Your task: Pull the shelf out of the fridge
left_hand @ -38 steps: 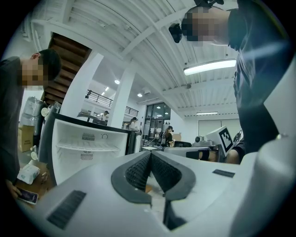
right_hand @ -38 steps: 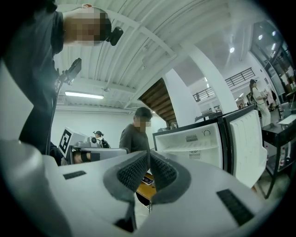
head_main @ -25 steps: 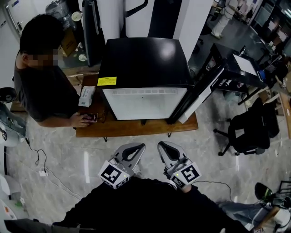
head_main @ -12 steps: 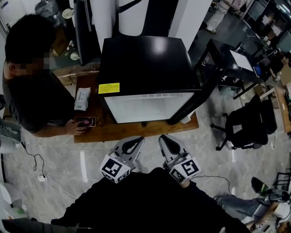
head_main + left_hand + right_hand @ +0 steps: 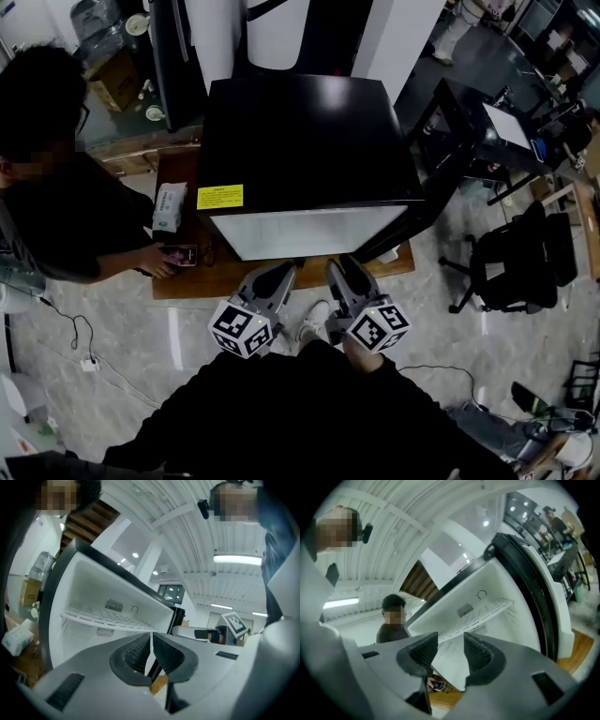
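The black mini fridge (image 5: 300, 141) stands on a low wooden platform (image 5: 187, 277), its door (image 5: 412, 220) swung open to the right. Inside the white interior, a white wire shelf (image 5: 103, 618) lies level; it also shows in the right gripper view (image 5: 483, 616). Both grippers hover just in front of the fridge opening, apart from the shelf. The left gripper (image 5: 281, 272) is shut, its pads (image 5: 138, 651) pressed together on nothing. The right gripper (image 5: 339, 270) has its jaws opening, with a clear gap and nothing between its pads (image 5: 423, 651).
A person (image 5: 56, 206) stands at the left of the platform, a hand on a phone (image 5: 178, 254), beside a tissue pack (image 5: 169, 204). A black office chair (image 5: 511, 253) and a dark table (image 5: 487, 131) stand to the right. A cable lies on the floor at the left.
Both grippers have moved forward to the fridge front. The right gripper's jaws have parted. The left jaws remain shut.
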Tool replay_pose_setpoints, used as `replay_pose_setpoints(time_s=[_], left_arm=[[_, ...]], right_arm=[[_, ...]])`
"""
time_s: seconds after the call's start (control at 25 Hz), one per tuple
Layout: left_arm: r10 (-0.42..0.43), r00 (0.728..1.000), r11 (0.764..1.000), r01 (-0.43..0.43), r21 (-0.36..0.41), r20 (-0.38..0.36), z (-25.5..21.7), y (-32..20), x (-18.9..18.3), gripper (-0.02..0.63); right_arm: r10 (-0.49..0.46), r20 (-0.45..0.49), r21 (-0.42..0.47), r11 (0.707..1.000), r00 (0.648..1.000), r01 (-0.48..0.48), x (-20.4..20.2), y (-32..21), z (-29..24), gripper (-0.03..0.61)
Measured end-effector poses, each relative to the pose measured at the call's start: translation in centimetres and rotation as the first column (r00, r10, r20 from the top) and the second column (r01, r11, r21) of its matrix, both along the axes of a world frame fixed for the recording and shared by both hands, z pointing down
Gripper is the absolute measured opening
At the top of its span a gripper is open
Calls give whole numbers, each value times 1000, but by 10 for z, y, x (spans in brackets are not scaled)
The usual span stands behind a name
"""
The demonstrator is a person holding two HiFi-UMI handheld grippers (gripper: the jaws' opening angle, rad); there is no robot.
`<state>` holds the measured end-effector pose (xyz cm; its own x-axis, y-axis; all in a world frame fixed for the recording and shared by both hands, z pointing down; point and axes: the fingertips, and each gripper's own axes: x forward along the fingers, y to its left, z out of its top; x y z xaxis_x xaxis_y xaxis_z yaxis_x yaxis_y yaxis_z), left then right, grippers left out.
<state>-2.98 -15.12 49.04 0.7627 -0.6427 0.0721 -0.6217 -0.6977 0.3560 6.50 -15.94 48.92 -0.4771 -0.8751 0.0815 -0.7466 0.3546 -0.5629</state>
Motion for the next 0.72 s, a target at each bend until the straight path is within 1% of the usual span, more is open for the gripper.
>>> replay_pose_setpoints(time_s=[0.08, 0.12, 0.2, 0.24, 0.28, 0.32, 0.36, 0.4, 0.44, 0.48, 0.52, 0.56, 0.6, 0.72], left_arm=[[-37, 996, 996, 31, -81, -78, 11, -16, -2, 9], [-58, 991, 991, 42, -127, -124, 17, -24, -2, 28], [-107, 968, 973, 55, -225, -227, 27, -40, -4, 100], [-139, 950, 960, 60, -274, -280, 32, -49, -6, 135], [-177, 926, 945, 66, -319, -332, 36, -58, -9, 163], [-219, 897, 930, 72, -362, -384, 39, -67, -13, 175], [-264, 860, 913, 77, -401, -436, 43, -75, -17, 192], [-310, 818, 896, 81, -437, -485, 45, -84, -21, 207], [-352, 772, 881, 84, -465, -529, 47, -92, -26, 218], [-388, 729, 870, 86, -486, -565, 48, -100, -30, 229], [-414, 692, 862, 90, -499, -592, 49, -107, -35, 238], [-431, 666, 858, 94, -505, -609, 50, -114, -38, 241], [-442, 652, 856, 101, -507, -616, 51, -121, -41, 241], [-486, 629, 838, 138, -528, -607, 56, -137, -49, 241]], right_arm=[[49, 129, -53, 998, 990, -43, 9, -21, 10, 189], [74, 192, -81, 995, 979, -59, 13, -32, 15, 209], [109, 308, -121, 990, 945, -74, 18, -54, 22, 244], [117, 365, -130, 989, 923, -74, 18, -65, 24, 259], [134, 417, -148, 986, 899, -79, 19, -75, 27, 270], [172, 455, -187, 978, 873, -95, 22, -83, 35, 278], [226, 478, -244, 963, 849, -119, 27, -89, 46, 281], [275, 492, -295, 945, 826, -139, 32, -94, 58, 285], [302, 509, -320, 936, 806, -148, 35, -100, 65, 285], [305, 537, -318, 937, 787, -146, 36, -108, 67, 285], [297, 568, -305, 942, 767, -139, 35, -117, 67, 285], [290, 594, -293, 947, 750, -134, 33, -125, 66, 285], [289, 610, -287, 949, 738, -134, 32, -132, 65, 285], [299, 625, -289, 947, 721, -142, 31, -150, 64, 277]])
